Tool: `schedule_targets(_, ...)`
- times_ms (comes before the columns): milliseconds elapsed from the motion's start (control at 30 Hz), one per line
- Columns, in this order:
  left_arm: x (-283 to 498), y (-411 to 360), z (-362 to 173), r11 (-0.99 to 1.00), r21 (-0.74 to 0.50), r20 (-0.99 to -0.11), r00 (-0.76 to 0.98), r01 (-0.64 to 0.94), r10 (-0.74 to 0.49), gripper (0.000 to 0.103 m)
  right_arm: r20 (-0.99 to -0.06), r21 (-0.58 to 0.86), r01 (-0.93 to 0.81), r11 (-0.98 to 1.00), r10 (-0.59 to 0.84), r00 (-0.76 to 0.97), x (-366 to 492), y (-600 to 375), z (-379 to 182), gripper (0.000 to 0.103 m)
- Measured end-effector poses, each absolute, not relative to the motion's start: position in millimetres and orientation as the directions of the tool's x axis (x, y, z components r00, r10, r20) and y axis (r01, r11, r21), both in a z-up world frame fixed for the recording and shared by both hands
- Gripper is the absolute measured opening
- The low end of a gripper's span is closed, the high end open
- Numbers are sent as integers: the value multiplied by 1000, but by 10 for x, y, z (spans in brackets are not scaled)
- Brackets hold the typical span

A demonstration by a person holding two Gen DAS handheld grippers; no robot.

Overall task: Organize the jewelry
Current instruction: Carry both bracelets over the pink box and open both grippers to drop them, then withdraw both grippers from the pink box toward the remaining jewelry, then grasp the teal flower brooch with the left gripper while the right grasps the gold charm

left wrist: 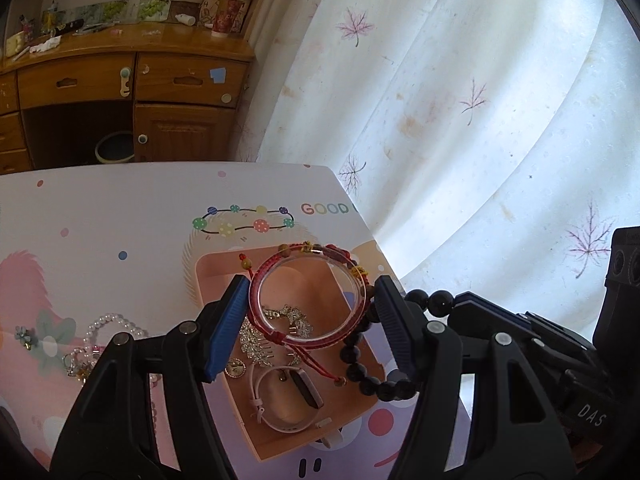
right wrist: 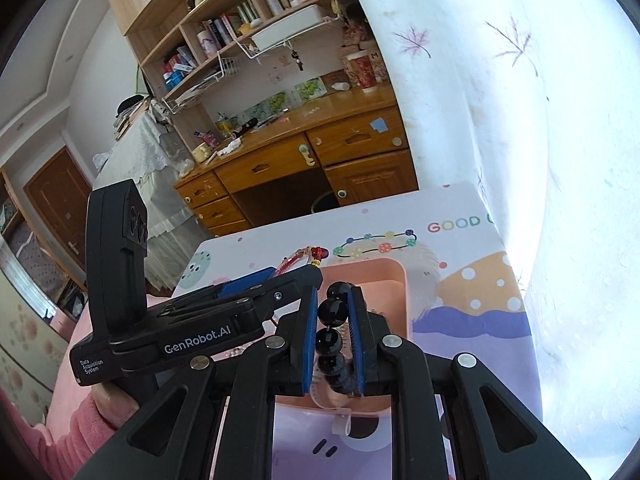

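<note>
Jewelry is in both grippers, above a pink tray on the cartoon-printed desk. Nearest in the left wrist view, the left gripper has its blue jaws clamped across a clear bangle wound together with a red braided cord bracelet; the ring sits upright between the pads, one pad on each side of it. Just beside it on the right, the right gripper has its jaws nearly together, pinched on a strand of black beads that hangs down between them; from the left wrist view the same strand loops below the left gripper's right pad. Under the held pieces the tray holds silver leaf-shaped pieces and a white watch. Left of the tray, on the bare desk, lies a pearl bracelet. A pink sleeve shows at the lower left of the right wrist view. Beyond the desk stand a wooden dresser and a leaf-printed curtain.
</note>
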State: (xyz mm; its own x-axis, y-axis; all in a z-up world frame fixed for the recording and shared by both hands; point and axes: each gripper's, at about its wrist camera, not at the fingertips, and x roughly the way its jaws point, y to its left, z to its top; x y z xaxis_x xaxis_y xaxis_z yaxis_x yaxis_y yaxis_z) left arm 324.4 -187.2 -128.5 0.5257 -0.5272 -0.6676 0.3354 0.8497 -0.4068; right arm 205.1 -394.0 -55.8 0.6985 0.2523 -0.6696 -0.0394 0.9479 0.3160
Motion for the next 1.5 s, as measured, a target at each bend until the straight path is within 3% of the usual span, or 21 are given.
schedule_targets(33,3265,-1874,-1303,855,-403,-679,519,326,-519,62,-681,310,-31,950,245,690,2079,-3946,-582,16)
schedule_targets(100,3297,-1873,-1365,874,-388,-706,516,293,-486,65,-694,305,-11,952,230,682,2142,-3919,-617,36)
schedule_targets(133,3302,-1850,-1382,877,-388,-709,516,284,-481,69,-687,316,-8,949,234,688,2139,-3933,-621,39)
schedule_targets(233,3295,-1749,-1380,876,-398,-708,516,273,-483,77,-671,337,-6,941,244,700,2170,-3858,-620,39)
schedule_targets(533,3180,-1349,-1477,910,-361,-760,502,202,-413,79,-694,385,11,923,281,663,2172,-3648,-680,42)
schedule_targets(733,3003,-961,-1665,930,-340,-807,463,143,-366,79,-737,417,22,909,324,594,2200,-3373,-872,54)
schedule_targets(967,2835,-455,-1841,964,-250,-873,409,93,-266,79,-780,443,44,895,361,511,2214,-2856,-1136,78)
schedule_targets(1267,2841,271,-1946,983,-184,-915,364,7,-174,79,-833,453,99,886,382,400,2249,-2177,-1477,85)
schedule_targets(1500,2995,545,-1938,993,-93,-912,394,75,-115,79,-860,408,112,906,341,380,2364,-1673,-1805,86)
